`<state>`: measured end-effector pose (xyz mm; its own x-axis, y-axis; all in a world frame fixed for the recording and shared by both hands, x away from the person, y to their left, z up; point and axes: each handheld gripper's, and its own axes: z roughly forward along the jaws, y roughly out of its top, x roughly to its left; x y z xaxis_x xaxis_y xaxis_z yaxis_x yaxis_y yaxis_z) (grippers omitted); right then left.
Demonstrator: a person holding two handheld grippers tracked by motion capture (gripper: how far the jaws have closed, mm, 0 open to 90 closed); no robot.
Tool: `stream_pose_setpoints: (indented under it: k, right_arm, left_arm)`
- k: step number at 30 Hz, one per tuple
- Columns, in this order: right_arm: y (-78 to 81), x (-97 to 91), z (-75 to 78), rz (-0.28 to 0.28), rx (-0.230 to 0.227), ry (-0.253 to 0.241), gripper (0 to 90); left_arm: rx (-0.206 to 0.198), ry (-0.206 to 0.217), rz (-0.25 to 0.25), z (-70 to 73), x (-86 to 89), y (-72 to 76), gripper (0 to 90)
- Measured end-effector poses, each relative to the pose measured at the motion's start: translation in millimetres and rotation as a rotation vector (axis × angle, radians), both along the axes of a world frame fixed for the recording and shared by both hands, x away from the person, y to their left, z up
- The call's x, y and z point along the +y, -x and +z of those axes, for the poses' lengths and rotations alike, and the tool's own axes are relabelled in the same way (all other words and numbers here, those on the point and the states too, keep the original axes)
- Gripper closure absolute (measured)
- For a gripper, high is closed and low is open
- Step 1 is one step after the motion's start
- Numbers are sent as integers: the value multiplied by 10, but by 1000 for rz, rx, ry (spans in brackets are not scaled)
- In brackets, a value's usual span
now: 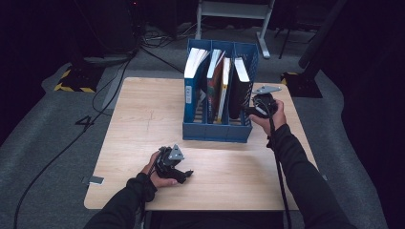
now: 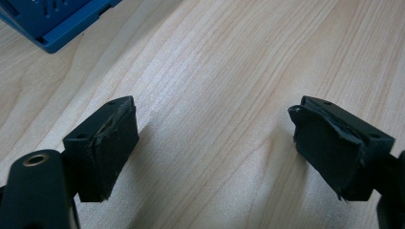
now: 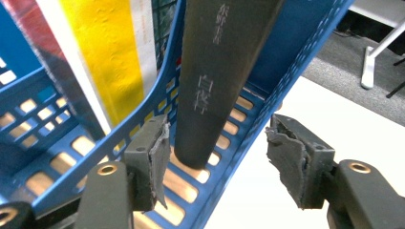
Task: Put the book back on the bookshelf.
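A blue slotted file rack (image 1: 217, 132) stands on the wooden table (image 1: 143, 124) with several books upright in it. A black book (image 1: 237, 90) fills the rightmost slot. My right gripper (image 1: 248, 110) is at the rack's right front corner, level with that book. In the right gripper view the jaws (image 3: 219, 162) stand open on either side of the black book's spine (image 3: 215, 81) and the rack's blue side wall (image 3: 286, 67), and neither pad presses on them. My left gripper (image 1: 187, 173) rests low over the table near the front edge, open (image 2: 215, 143) with bare wood between its pads.
A blue book (image 1: 193, 78) and a red and yellow book (image 1: 217, 86) fill the other slots. The rack's corner (image 2: 52, 28) lies ahead of the left gripper. Cables (image 1: 95, 95) and a desk frame (image 1: 239, 14) are on the grey floor behind the table.
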<state>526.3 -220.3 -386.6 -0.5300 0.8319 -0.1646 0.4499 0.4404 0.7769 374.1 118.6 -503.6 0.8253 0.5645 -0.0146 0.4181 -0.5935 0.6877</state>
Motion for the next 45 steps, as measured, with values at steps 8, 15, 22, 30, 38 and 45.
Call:
stream_pose_setpoints:
  k: [8,15,22,30,38,45]
  right_arm:
    - [215,-133,2,49,-5,90,376]
    - [396,-255,37,87,-10,105,359]
    - [624,-403,3,130,-3,143,342]
    - [835,-566,-108,144,-1,165,334]
    - [1039,-754,-307,148,13,178,325]
    - [1166,-893,-471,151,42,184,312]
  left_arm:
    - [0,0,0,0,0,0,156]
    - [2,0,0,1,0,0,156]
    - [-2,0,0,1,0,-2,156]
    - [-2,-3,-2,2,2,-3,156]
    - [-2,0,1,1,0,-1,157]
    - [-1,0,0,1,0,-1,157]
